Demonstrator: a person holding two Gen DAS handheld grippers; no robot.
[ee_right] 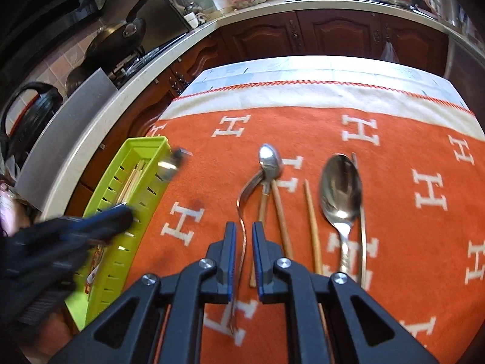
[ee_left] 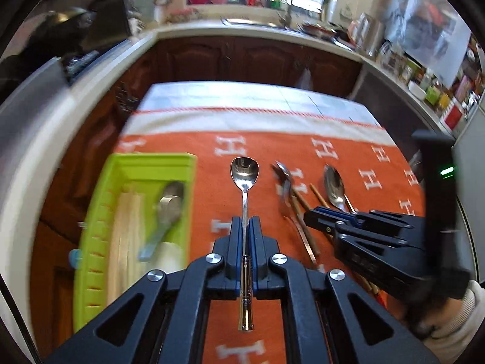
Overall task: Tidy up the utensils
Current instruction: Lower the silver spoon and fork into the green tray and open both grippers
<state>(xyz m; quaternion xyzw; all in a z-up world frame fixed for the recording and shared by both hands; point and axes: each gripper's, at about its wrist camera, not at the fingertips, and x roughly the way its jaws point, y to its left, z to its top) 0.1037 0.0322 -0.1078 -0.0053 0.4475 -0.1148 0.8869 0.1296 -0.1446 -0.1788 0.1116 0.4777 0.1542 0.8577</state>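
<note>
Lowest in the left wrist view, the left gripper (ee_left: pixel 245 221) has its jaws clamped on the handle of a small steel spoon (ee_left: pixel 244 182), whose bowl points up the frame and whose flared end hangs back between the linkage arms. In the right wrist view the right gripper (ee_right: pixel 244 227) has its jaws parted, one on each side of the thin coppery handle of a curved spoon (ee_right: pixel 242 218) lying on the cloth; the jaws do not look to be touching it.

Just past that, at centre and centre right of the right wrist view, lie wooden chopsticks (ee_right: pixel 280 212), a second pale chopstick (ee_right: pixel 312 221) and a large spoon (ee_right: pixel 341 188) with a patterned handle, all on the worktop.

At the left of both views sits the green tray (ee_left: pixel 97 212), already holding pale chopsticks (ee_left: pixel 127 227) and a spoon (ee_left: pixel 165 212).

My reading: the step in hand is carrying the gripped spoon to the tray, while the other side lines up its own pick. The next move would call for bringing the spoon over the tray beside the one already there, low enough not to bounce, then closing squarely on the thin curved handle.

The orange cloth (ee_right: pixel 394 139) is woven with repeated white "H" letters. No other writing is legible.
</note>
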